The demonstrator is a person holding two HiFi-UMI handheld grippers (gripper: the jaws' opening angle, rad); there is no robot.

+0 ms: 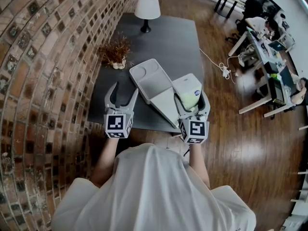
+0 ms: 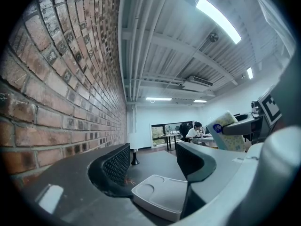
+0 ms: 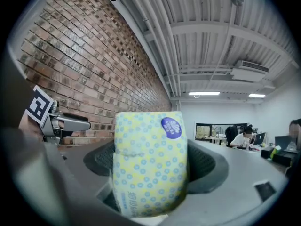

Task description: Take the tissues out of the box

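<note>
On the dark grey table [image 1: 185,37] set along the brick wall [image 1: 48,57], a white box [image 1: 190,83] stands near the front right corner. A long white tray [image 1: 151,83] with a round recess at its far end lies just beside the box, on the wall side. The right gripper [image 1: 190,104] is clamped on a tissue pack [image 1: 187,98], a soft pack printed with yellow and blue dots and bearing a blue round sticker near its top. Its own view shows the pack [image 3: 150,161] standing upright, squeezed between the two ribbed pads. From the head view the pack sits over the near side of the box; whether its lower end touches the box cannot be told. The left gripper [image 1: 124,89] hangs over the table's front edge, to the left of the tray and well apart from the pack. Its jaws stand wide apart with nothing between them, and its view looks over the tray [image 2: 160,194] towards the lamp. At the table's far end stands a white-shaded lamp [image 1: 147,8], and a dried plant [image 1: 115,52] sits near the wall. Beyond the wooden floor [image 1: 240,143], people sit at desks [image 1: 262,30].
</note>
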